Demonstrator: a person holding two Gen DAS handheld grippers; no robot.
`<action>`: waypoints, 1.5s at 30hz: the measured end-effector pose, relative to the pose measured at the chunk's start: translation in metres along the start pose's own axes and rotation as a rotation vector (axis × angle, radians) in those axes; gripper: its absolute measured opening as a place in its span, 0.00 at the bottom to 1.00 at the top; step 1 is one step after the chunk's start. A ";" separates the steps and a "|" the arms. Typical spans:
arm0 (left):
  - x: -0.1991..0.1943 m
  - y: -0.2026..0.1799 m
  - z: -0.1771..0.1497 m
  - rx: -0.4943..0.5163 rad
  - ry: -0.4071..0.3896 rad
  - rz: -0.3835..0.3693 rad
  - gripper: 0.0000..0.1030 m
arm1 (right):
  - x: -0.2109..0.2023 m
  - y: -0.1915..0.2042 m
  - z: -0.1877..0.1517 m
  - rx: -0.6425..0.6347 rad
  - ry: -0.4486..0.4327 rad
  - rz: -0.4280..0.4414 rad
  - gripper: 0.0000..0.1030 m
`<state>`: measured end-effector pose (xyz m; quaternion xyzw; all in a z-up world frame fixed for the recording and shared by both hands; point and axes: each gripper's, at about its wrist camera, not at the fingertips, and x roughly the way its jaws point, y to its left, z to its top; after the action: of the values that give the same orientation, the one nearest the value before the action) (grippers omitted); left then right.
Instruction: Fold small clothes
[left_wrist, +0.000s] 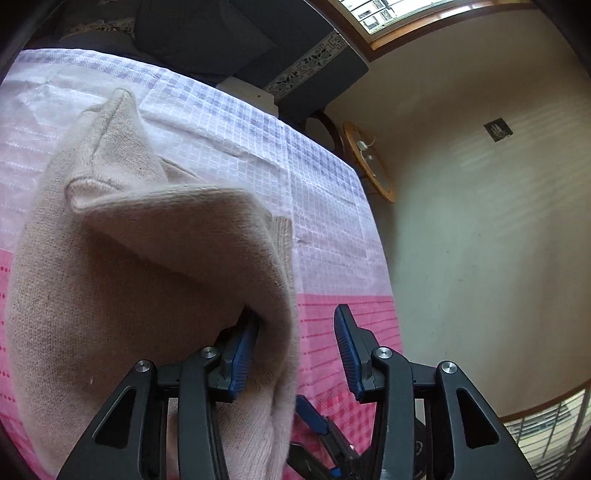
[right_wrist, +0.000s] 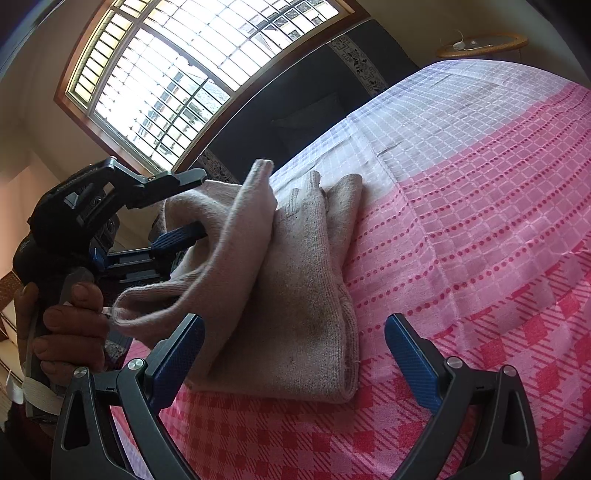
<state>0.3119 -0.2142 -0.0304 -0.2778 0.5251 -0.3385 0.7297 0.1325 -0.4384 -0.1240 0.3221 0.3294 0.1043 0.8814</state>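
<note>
A beige knitted garment (left_wrist: 147, 258) lies partly folded on the pink and white checked cloth (left_wrist: 332, 325). One flap of it stands up and drapes over the left-hand finger (left_wrist: 240, 354) of my left gripper (left_wrist: 295, 317). Its jaws stand apart and the other pad is bare. In the right wrist view the left gripper (right_wrist: 195, 203) has the raised flap of the garment (right_wrist: 295, 295) looped around its lower finger (right_wrist: 177, 234). My right gripper (right_wrist: 295, 321) is open wide at the garment's near edge, touching nothing. One of its blue pads (left_wrist: 310, 413) shows low in the left wrist view.
A person's hand (right_wrist: 74, 314) grips the left gripper's handle. The table's edge (left_wrist: 373, 229) drops to the floor (left_wrist: 480, 240) on the right. A dark sofa (left_wrist: 221, 37) and a barred window (right_wrist: 166, 74) stand behind. A round wicker-rimmed table (left_wrist: 369, 162) sits beyond the corner.
</note>
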 end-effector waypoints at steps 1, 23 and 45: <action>-0.004 -0.004 0.000 0.009 0.004 -0.065 0.41 | 0.000 -0.001 0.000 0.003 0.000 -0.002 0.95; 0.012 0.019 -0.120 0.550 -0.039 0.210 0.52 | -0.007 0.005 0.036 0.159 0.126 0.312 0.79; -0.092 0.134 -0.097 0.244 -0.313 0.103 0.52 | 0.057 0.056 0.070 -0.197 0.187 -0.010 0.12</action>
<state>0.2259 -0.0644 -0.1074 -0.2092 0.3737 -0.3143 0.8472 0.2228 -0.4080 -0.0773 0.2214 0.3999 0.1612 0.8747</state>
